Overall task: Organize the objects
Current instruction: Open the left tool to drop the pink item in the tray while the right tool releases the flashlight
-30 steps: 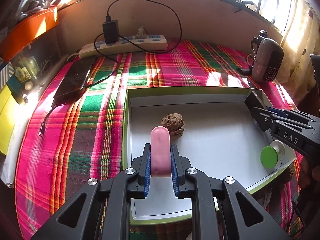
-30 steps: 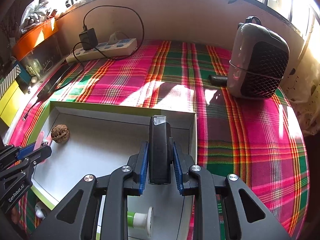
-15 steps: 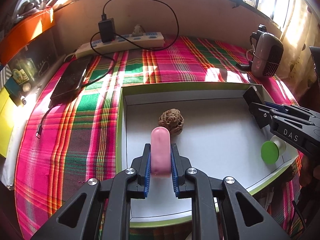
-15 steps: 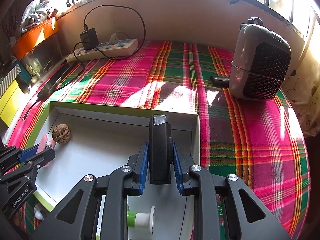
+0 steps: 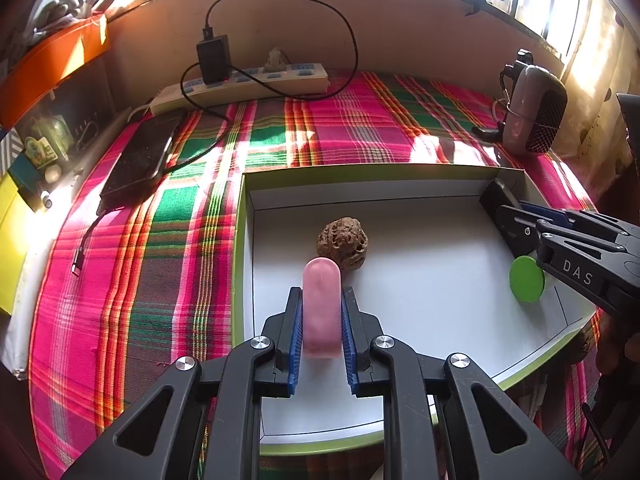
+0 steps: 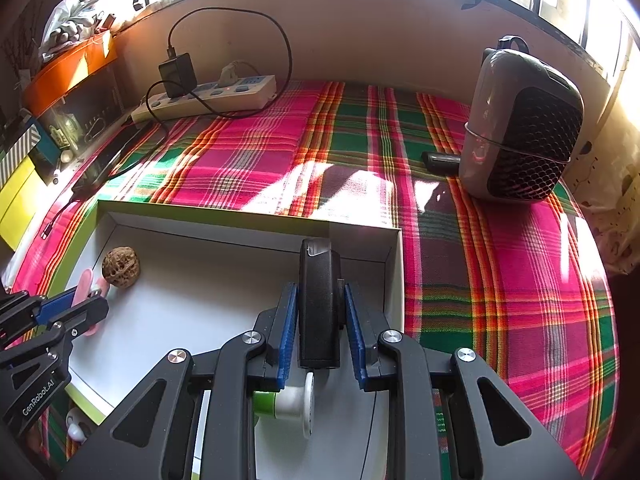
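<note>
My left gripper [image 5: 321,312] is shut on a pink rounded stick [image 5: 321,308] and holds it over the left part of a shallow white box with a green rim [image 5: 239,240]. A brown walnut [image 5: 343,242] lies in the box just beyond the stick. My right gripper [image 6: 320,316] is shut on a black oblong device [image 6: 319,304] over the box's far right corner. A green-and-white spool [image 6: 286,400] lies in the box under the right gripper; it also shows in the left wrist view [image 5: 527,284].
The box sits on a pink and green plaid cloth [image 6: 500,280]. A grey heater [image 6: 520,128] stands at the right. A power strip with a charger [image 5: 240,84] and a black phone [image 5: 140,160] lie at the back left. Shelves with clutter [image 5: 36,120] line the left side.
Both grippers have drawn back a little toward the near side, each keeping hold of its object. The walnut and spool have not moved.
</note>
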Motion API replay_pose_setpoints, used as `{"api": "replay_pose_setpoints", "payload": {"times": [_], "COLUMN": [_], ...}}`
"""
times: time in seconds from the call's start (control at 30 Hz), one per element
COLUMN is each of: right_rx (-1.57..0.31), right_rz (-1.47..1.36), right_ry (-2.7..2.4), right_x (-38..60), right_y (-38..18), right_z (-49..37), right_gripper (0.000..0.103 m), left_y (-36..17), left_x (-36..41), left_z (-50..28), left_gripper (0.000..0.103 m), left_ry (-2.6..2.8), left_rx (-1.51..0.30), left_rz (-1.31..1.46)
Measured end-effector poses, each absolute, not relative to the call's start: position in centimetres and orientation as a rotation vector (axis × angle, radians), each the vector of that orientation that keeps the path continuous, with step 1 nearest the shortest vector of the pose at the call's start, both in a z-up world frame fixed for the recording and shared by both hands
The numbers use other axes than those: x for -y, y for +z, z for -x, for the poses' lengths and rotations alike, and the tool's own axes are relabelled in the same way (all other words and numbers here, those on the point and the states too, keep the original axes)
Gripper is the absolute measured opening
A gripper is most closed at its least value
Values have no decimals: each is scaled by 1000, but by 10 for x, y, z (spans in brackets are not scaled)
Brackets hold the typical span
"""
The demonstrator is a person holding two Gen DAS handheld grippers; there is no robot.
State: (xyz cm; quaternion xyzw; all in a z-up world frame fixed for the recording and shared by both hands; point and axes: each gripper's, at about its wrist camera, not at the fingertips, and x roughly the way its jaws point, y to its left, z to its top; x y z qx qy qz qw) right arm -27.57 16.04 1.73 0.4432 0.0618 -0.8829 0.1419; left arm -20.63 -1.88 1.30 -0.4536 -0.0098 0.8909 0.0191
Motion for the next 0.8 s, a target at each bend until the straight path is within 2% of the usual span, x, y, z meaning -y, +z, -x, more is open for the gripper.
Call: {"api": "replay_pose_setpoints", "payload": {"times": [0.47,0.63,0.8], "right_rx": [-174,-166,-150], "right_rz": [-1282,-1278,-1261], "right_ry": [-2558,-2562,-2571], "right_x": [-161,-162,-163], "right_y": [18,20,24], "right_z": [275,271,264], "right_gripper": [25,33,36], "left_y": [13,15,22], "left_x": [19,18,19], "left_z": [207,204,197], "left_gripper": [19,23,26], "left_ry": [2760,2760,2774], "left_rx": [31,37,48], "left_rz": [1408,1404,1380]}}
